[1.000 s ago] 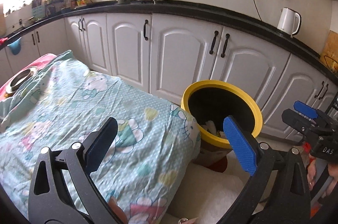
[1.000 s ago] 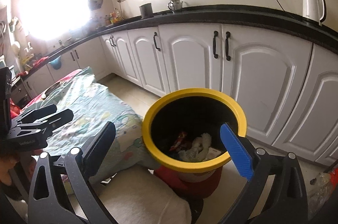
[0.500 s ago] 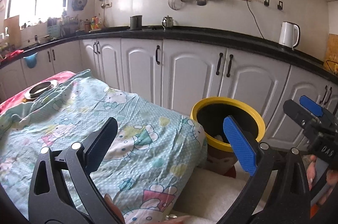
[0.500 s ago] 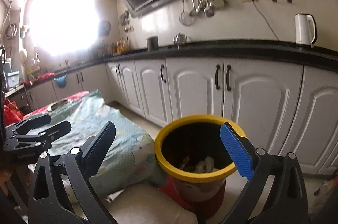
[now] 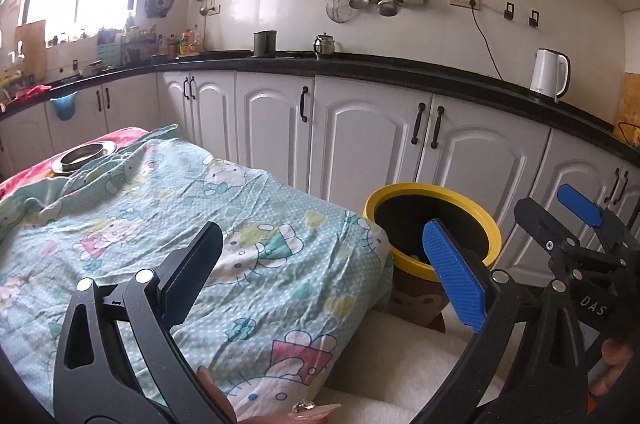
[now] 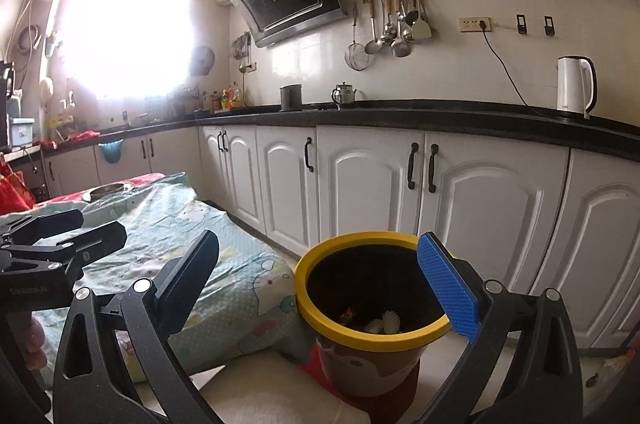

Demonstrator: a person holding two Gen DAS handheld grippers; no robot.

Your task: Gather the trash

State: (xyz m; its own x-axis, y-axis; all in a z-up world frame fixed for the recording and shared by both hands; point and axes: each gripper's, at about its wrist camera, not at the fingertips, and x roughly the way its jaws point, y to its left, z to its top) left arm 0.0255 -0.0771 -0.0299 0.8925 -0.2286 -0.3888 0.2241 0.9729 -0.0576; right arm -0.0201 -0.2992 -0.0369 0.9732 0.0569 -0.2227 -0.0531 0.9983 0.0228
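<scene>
A bin with a yellow rim (image 5: 434, 189) (image 6: 360, 238) stands beside the cloth-covered table. Crumpled white and red trash (image 6: 380, 322) lies at its bottom. My left gripper (image 5: 324, 272) is open and empty, above the table's near right corner. My right gripper (image 6: 320, 284) is open and empty, in front of and a little above the bin. Each gripper shows in the other's view: the right one (image 5: 560, 207) at the right edge, the left one (image 6: 60, 228) at the left.
The table carries a teal cartoon-print cloth (image 5: 160, 224) with a metal dish (image 5: 84, 155) at its far end. White cabinets (image 6: 480, 203) under a black counter (image 5: 400, 71) run behind the bin. A white kettle (image 5: 548, 73) stands on the counter. A white cushion (image 5: 400, 364) lies below.
Both grippers have risen and tilted upward, so the bin sits lower in both views and more of the wall shows. Both stay open and empty.
</scene>
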